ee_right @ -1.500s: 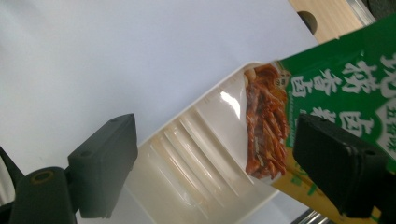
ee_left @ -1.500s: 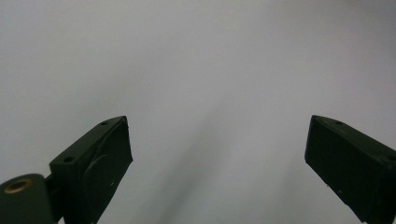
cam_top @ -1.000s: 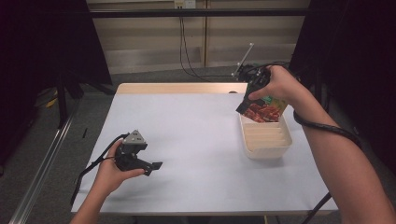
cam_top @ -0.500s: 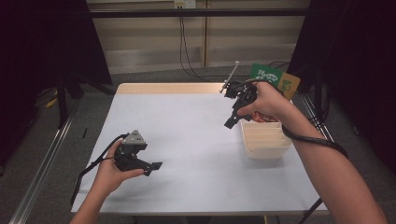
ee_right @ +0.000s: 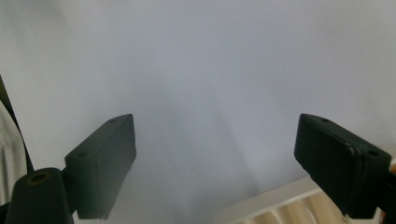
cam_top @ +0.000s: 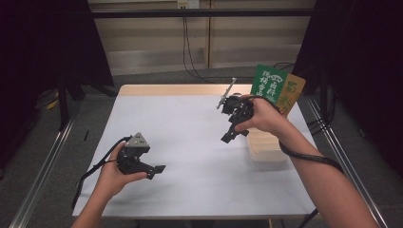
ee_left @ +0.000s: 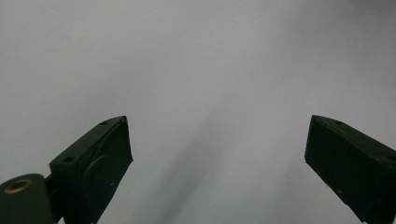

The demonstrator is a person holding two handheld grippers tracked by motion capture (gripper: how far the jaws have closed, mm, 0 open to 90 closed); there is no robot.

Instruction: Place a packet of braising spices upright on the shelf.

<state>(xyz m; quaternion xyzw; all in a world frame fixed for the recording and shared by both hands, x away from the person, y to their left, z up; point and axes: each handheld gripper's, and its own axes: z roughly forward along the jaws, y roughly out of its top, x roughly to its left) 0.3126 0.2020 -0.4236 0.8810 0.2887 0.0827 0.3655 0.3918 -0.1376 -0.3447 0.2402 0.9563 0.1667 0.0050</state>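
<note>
A green packet [cam_top: 266, 83] and an orange packet [cam_top: 292, 92] stand upright at the far end of the cream tray [cam_top: 265, 148], their lower parts hidden behind the right hand. My right gripper [cam_top: 234, 135] hovers just left of the tray, pointing down and to the left at the white table [cam_top: 190, 128]. In the right gripper view its jaws are wide apart with nothing between them [ee_right: 215, 128], and the tray rim [ee_right: 275, 201] shows at the bottom right. My left gripper [cam_top: 157, 170] rests low at the near left, open over bare table [ee_left: 217, 135].
The table's far edge is a bare wood strip [cam_top: 171, 90]. Black cables trail from both grippers off the near edge. Dark curtains and metal stands flank the table, and a cable hangs down the back wall [cam_top: 186, 47].
The right gripper left the tray area, where it was with a colourful packet, and moved left over the table with nothing in it. Two packets now stand behind the hand. The left gripper stayed put.
</note>
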